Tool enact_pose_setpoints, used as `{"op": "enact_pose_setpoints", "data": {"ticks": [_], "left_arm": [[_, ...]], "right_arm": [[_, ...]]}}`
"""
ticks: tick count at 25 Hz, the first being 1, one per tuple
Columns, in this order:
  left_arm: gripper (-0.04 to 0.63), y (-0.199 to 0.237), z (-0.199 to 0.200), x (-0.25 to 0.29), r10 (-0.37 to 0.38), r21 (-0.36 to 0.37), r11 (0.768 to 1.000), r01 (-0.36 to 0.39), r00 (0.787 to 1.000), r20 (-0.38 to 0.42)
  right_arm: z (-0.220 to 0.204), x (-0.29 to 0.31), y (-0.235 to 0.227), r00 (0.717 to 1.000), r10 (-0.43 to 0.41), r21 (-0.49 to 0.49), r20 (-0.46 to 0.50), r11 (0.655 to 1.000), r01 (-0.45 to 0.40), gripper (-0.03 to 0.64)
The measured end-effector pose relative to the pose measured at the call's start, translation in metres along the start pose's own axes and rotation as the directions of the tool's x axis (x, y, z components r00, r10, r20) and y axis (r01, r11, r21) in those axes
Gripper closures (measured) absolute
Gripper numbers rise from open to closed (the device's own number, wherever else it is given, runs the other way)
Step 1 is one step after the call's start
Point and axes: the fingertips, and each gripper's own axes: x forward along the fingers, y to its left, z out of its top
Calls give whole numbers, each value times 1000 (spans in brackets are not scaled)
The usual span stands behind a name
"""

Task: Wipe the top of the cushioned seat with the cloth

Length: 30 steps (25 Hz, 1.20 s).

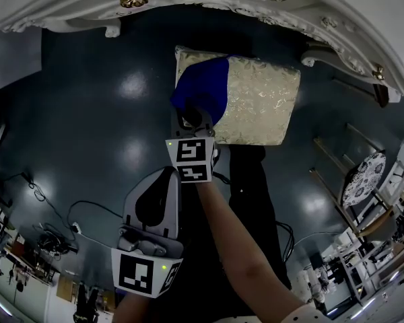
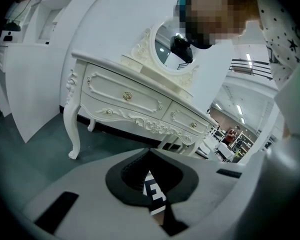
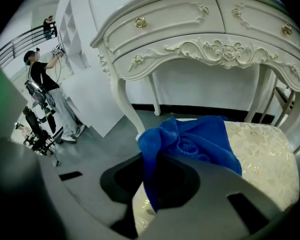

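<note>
The cushioned seat (image 1: pixel 262 103) has a cream and gold patterned top and stands in front of the white dressing table (image 1: pixel 188 2). A blue cloth (image 1: pixel 203 86) lies over the seat's left part. My right gripper (image 1: pixel 192 121) is at the seat's near left edge, shut on a fold of the blue cloth (image 3: pixel 200 139), which trails down between the jaws of the right gripper (image 3: pixel 157 159); the rest spreads over the seat (image 3: pixel 265 159). My left gripper (image 1: pixel 163 175) hangs lower left, away from the seat, jaws together and holding nothing. In its own view the left gripper (image 2: pixel 150 153) points at the dressing table (image 2: pixel 130 99).
The floor is dark and glossy. Cables (image 1: pixel 47 227) lie on it at left. A patterned round chair and wooden frames (image 1: pixel 363 173) stand to the right. A table leg (image 3: pixel 124 101) rises just left of the seat. A person (image 3: pixel 45 84) stands far off.
</note>
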Motion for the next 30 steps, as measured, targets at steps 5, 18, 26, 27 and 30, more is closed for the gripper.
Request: {"op": "enact_pose_setpoints", "data": {"ticks": [5, 18, 26, 27, 30], "left_arm": [[598, 3, 0, -2, 10, -3, 1000, -10, 1000, 4], [598, 13, -1, -7, 37, -17, 999, -37, 999, 11], [598, 12, 0, -8, 27, -3, 1000, -27, 1000, 12], [598, 11, 1, -8, 24, 2, 1000, -24, 1000, 14], [598, 10, 2, -8, 19, 26, 999, -20, 1000, 10]], "right_arm": [[-4, 5, 12, 999, 36, -51, -25, 998, -37, 557], [-20, 15, 49, 984, 132, -129, -121, 981, -147, 557], [-33, 13, 73, 957, 235, -102, -172, 962, -254, 557], [-33, 13, 72, 956, 237, -99, -172, 961, -257, 557], [-29, 10, 72, 949, 275, -17, -154, 960, -281, 557]]}}
